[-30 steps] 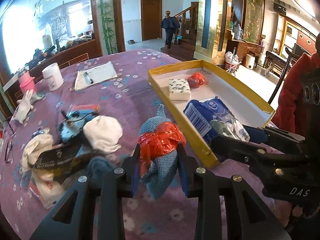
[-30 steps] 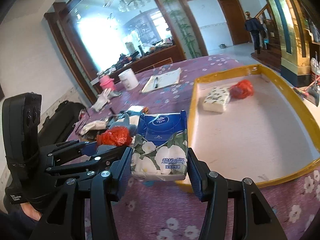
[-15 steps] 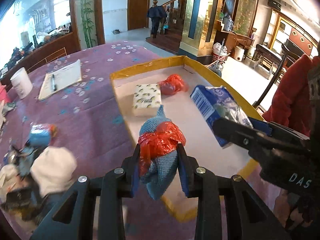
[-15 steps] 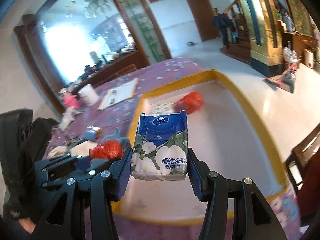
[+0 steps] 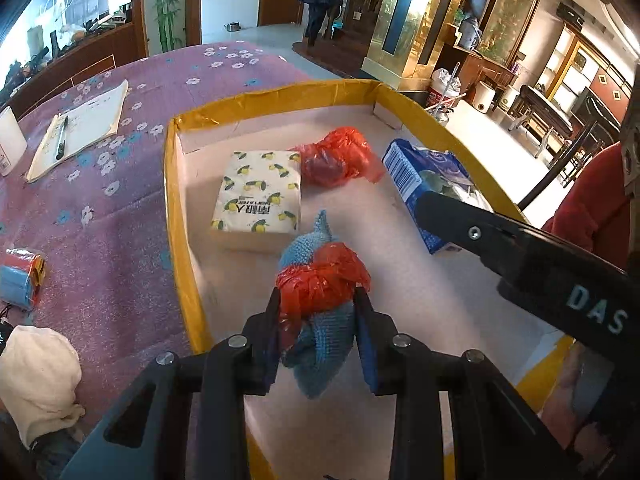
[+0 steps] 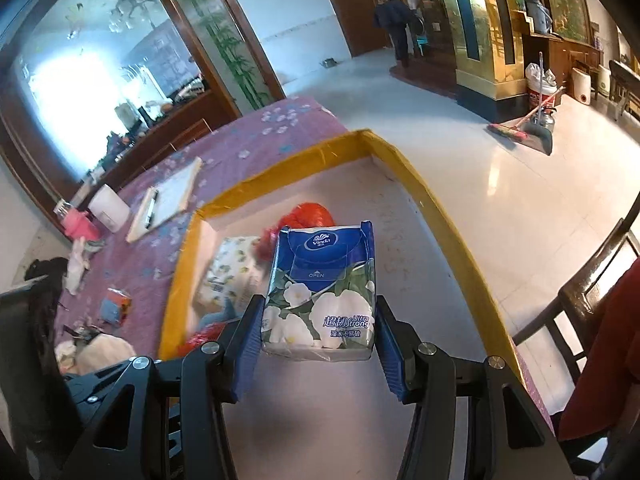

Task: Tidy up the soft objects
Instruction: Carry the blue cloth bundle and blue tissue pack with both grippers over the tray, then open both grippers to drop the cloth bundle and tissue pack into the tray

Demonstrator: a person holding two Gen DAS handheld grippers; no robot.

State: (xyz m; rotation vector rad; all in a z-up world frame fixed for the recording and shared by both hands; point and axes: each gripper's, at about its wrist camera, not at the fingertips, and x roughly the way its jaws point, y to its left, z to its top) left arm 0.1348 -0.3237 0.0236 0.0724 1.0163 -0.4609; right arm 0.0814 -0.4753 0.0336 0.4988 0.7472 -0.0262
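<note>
The left claw [image 5: 316,332] is clamped on a blue knitted toy [image 5: 320,344] with a red bag [image 5: 320,280] wrapped around it, in the lower centre of its view, over the yellow tray [image 5: 172,208]. The right claw [image 6: 318,336] is clamped on a tissue pack [image 6: 320,292] in the centre of its view; it reads "Vinda", "OPEN" and "Ultra Strong". In the tray lie a lemon-printed pack [image 5: 258,196] and a second red bag [image 5: 336,156]. "DAS" is written on the right claw at the right edge of the left view.

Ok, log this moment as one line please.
left gripper: shut on blue knit toy | right gripper: shut on tissue pack | both over yellow-rimmed tray | not released
</note>
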